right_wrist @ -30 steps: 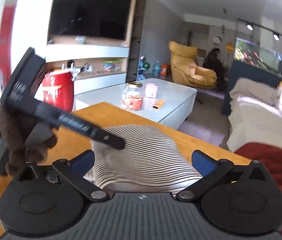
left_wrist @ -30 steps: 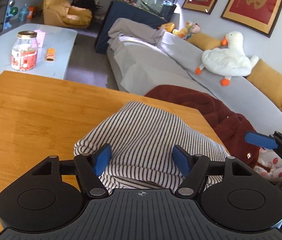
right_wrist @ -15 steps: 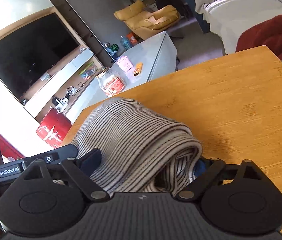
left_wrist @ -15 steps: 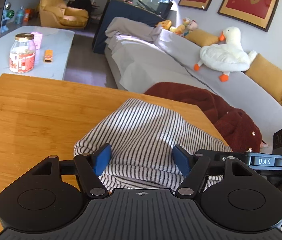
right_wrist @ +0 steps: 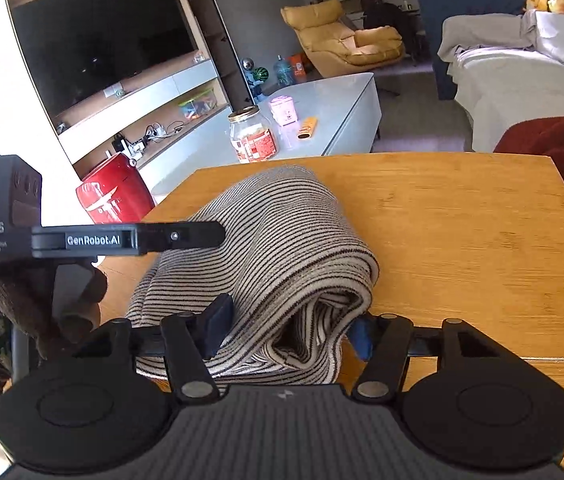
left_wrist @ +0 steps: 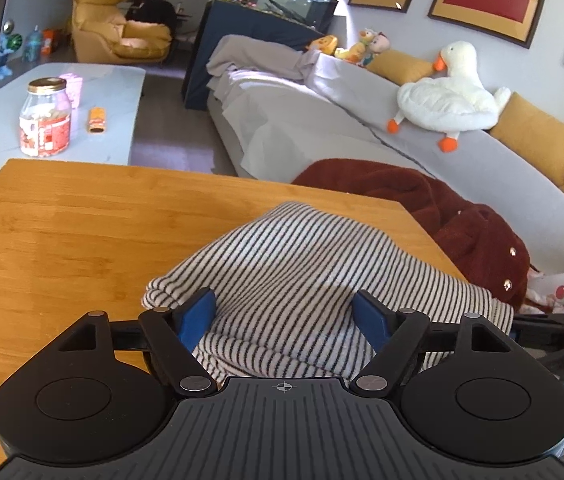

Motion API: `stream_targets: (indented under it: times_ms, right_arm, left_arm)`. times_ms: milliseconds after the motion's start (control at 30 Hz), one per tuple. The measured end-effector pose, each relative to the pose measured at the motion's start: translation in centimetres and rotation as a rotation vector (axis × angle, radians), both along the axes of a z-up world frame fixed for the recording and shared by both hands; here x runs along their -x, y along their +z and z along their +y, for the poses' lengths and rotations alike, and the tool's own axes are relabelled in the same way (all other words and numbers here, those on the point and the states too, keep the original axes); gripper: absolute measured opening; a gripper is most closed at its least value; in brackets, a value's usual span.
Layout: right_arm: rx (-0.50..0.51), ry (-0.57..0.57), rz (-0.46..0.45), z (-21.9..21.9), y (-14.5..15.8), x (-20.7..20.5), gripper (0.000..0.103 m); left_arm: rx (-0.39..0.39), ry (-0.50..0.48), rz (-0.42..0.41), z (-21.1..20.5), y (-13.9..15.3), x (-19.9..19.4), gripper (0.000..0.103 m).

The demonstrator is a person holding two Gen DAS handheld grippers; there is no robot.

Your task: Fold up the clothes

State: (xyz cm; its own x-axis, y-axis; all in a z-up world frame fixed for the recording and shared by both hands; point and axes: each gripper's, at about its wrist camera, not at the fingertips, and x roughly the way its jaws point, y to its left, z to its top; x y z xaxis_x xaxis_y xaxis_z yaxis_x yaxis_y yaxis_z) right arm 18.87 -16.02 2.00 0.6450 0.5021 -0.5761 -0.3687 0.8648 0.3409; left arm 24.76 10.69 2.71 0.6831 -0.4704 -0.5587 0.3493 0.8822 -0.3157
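Observation:
A striped knit garment (left_wrist: 321, 264) lies folded in a thick bundle on the wooden table (left_wrist: 82, 232). My left gripper (left_wrist: 283, 316) is open, and its blue pads (left_wrist: 198, 314) rest on top of the garment's near part, with fabric spreading past both sides. In the right wrist view the same garment (right_wrist: 282, 232) shows its rolled end. My right gripper (right_wrist: 287, 332) is shut on that folded end, with one pad (right_wrist: 218, 324) pressed into the fabric. The left gripper (right_wrist: 218, 236) reaches over the garment from the left, held by a gloved hand (right_wrist: 42, 312).
A dark red fleece garment (left_wrist: 421, 200) hangs off the table's far right corner onto the grey sofa (left_wrist: 481, 160). A white low table (right_wrist: 321, 120) with a jar (right_wrist: 252, 136) stands beyond the far edge. A red container (right_wrist: 114, 196) sits on the floor.
The right gripper has come round to the garment's rolled end and its fingers have narrowed onto the fold. The left gripper has stayed on the garment with the same opening.

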Motion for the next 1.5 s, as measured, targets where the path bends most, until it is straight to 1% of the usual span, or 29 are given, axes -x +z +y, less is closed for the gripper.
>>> stream_targets:
  times_ms: [33, 100, 133, 167, 200, 267, 500, 600, 733, 833, 1000, 1133, 1267, 1500]
  right_arm:
    - [-0.017, -0.008, 0.006, -0.3, 0.3, -0.2, 0.066]
    - [-0.032, -0.013, 0.003, -0.5, 0.5, -1.3, 0.077]
    - [-0.040, -0.015, 0.002, -0.6, 0.7, -1.8, 0.087]
    - [-0.047, -0.017, 0.001, -0.7, 0.8, -2.3, 0.091]
    - [-0.055, -0.020, 0.000, -0.8, 0.9, -2.9, 0.093]
    - [-0.070, -0.025, -0.002, -1.0, 1.2, -3.9, 0.103]
    - [-0.121, -0.041, -0.006, -1.7, 2.0, -7.6, 0.103]
    - [-0.109, -0.025, 0.041, -0.9, 0.4, -8.3, 0.100]
    - [-0.119, -0.010, 0.098, -0.4, -1.3, -8.6, 0.099]
    - [-0.105, 0.000, 0.124, -0.1, -2.4, -8.3, 0.099]
    - [-0.138, 0.004, 0.154, -0.3, -3.2, -7.8, 0.099]
    - [-0.141, 0.020, 0.157, 0.1, -3.0, -7.1, 0.093]
    - [-0.086, 0.048, 0.118, 1.5, -2.1, -5.4, 0.092]
    - [-0.014, 0.037, 0.106, 3.8, -1.1, -2.9, 0.092]
  left_arm:
    - [0.003, 0.001, 0.002, 0.1, 0.0, 0.0, 0.081]
    - [0.009, 0.001, 0.004, 0.2, 0.0, 0.1, 0.081]
    - [0.012, -0.001, 0.005, 0.2, 0.0, 0.1, 0.081]
    - [0.004, -0.006, 0.000, 0.1, 0.0, 0.1, 0.081]
    - [-0.003, -0.010, -0.005, 0.0, -0.1, 0.2, 0.081]
    - [-0.012, -0.009, -0.007, -0.3, 0.0, 0.2, 0.081]
    - [-0.015, -0.010, -0.003, -0.4, 0.0, 0.2, 0.082]
    - [-0.014, -0.011, -0.003, -0.3, 0.0, 0.2, 0.082]
    - [-0.010, -0.015, -0.003, -0.2, -0.1, 0.1, 0.082]
    - [-0.008, -0.017, -0.004, -0.1, -0.1, 0.1, 0.082]
    - [-0.009, -0.016, -0.006, 0.0, -0.2, 0.2, 0.082]
    - [-0.003, -0.020, -0.003, 0.3, -0.2, 0.1, 0.082]
    - [0.007, -0.015, 0.007, 0.8, -0.1, -0.2, 0.083]
    - [0.018, 0.017, 0.016, 1.9, 0.3, -0.3, 0.084]
